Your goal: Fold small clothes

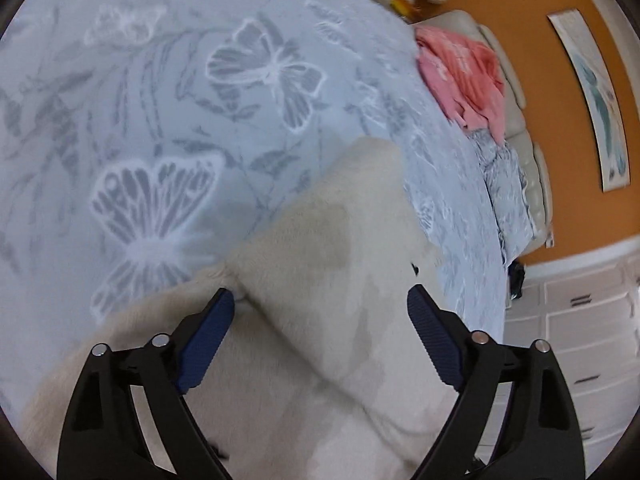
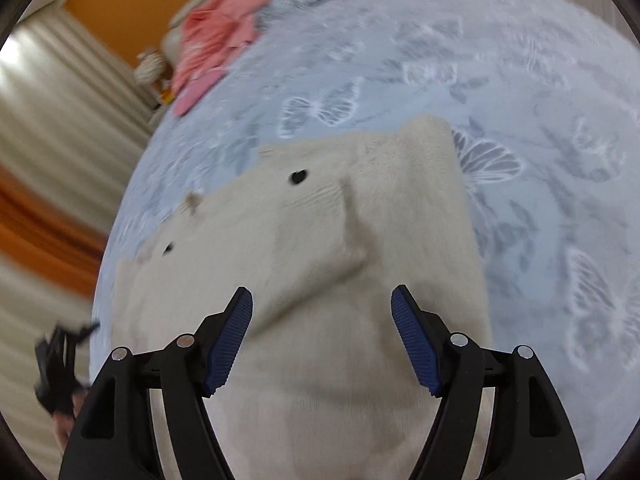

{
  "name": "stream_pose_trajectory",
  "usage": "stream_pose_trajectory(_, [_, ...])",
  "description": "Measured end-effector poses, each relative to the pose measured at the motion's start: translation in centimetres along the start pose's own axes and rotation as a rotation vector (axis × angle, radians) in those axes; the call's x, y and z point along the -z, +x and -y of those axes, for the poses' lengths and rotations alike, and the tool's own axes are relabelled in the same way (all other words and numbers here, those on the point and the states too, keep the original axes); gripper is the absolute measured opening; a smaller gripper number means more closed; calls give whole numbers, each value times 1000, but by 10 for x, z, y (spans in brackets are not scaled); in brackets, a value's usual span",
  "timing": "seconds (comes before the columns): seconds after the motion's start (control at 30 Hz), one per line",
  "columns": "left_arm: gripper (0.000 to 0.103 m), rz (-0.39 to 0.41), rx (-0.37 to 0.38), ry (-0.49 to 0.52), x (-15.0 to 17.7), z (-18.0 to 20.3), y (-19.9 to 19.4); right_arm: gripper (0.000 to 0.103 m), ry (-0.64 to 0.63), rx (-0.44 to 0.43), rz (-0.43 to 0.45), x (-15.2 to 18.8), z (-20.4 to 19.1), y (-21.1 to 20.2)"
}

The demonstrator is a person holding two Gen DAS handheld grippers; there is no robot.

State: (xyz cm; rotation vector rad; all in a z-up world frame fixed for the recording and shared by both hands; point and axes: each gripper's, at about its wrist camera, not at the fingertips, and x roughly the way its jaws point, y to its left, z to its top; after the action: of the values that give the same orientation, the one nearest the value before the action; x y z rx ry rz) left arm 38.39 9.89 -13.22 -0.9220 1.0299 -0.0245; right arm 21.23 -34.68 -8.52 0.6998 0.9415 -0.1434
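Left wrist view: left gripper (image 1: 320,300) jaws wide apart, nothing pinched. Cream fleece garment (image 1: 320,248) lies under and ahead of it on the butterfly bedspread (image 1: 160,100). A folded flap runs forward from between the pads, its tip well ahead of the claw. The left pad (image 1: 212,332) sits just at the crease where the flap meets the lower layer, whether touching it I cannot tell. Looks like a claw parted over a fold that is laid down, flap resting by its own weight. Pink clothes (image 1: 460,76) lie well ahead to the right at the bed edge, probably waiting their turn

Right wrist view: right gripper (image 2: 322,308) also spread, pads clear of cloth, nothing clamped. The cream garment fills the space ahead and below, with a raised ridge running forward from just between the pads. Two dark buttons (image 2: 298,176) ahead to the left. The pink pile is far ahead left. Ridge suggests the fold needs smoothing next; blur hides finer detail
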Motion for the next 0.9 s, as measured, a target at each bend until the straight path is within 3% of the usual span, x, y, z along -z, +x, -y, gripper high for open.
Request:
stream_pose_trajectory(0.07, [62,3,-22,11,-1,-4,2,61,45,-11,-27,-10,3,22])
stream_pose_trajectory(0.1, [54,11,-27,28,-2,-1,5,35,51,-31,-37,-13,3,27])
stream_pose_trajectory(0.13, [34,19,-24,64,-2,5,8,9,57,-52,-61,-16,1,35])
stream_pose_trajectory(0.2, [24,55,-23,110,-4,5,-3,7,65,-114,-27,-22,-3,28])
stream_pose_trajectory(0.3, [18,99,15,140,-5,6,-20,7,-19,-204,146,-24,-21,-26])
stream_pose_trajectory(0.37, [18,102,-9,158,-4,1,-23,7,-88,-158,225,-20,-20,-47])
stream_pose_trajectory(0.4, [18,91,-26,172,-2,-2,-18,7,-100,-109,200,-17,-13,-40])
stream_pose_trajectory(0.5, [15,43,-100,185,6,-13,-1,7,-8,-1,-3,-9,28,14])
stream_pose_trajectory(0.63, [16,63,-124,223,15,-13,-3,6,9,-74,64,-4,29,-5])
stream_pose_trajectory(0.7, [16,58,-131,232,14,-13,-1,6,-23,-51,80,-5,29,-5])
stream_pose_trajectory(0.77, [17,47,-144,251,15,-13,1,7,-30,4,-46,-3,36,24])
stream_pose_trajectory(0.83, [18,37,-150,272,19,-10,-6,12,-5,-21,-22,-7,37,7])
stream_pose_trajectory(0.9, [27,24,-120,283,23,-11,-24,18,-11,-24,26,-4,33,-26])
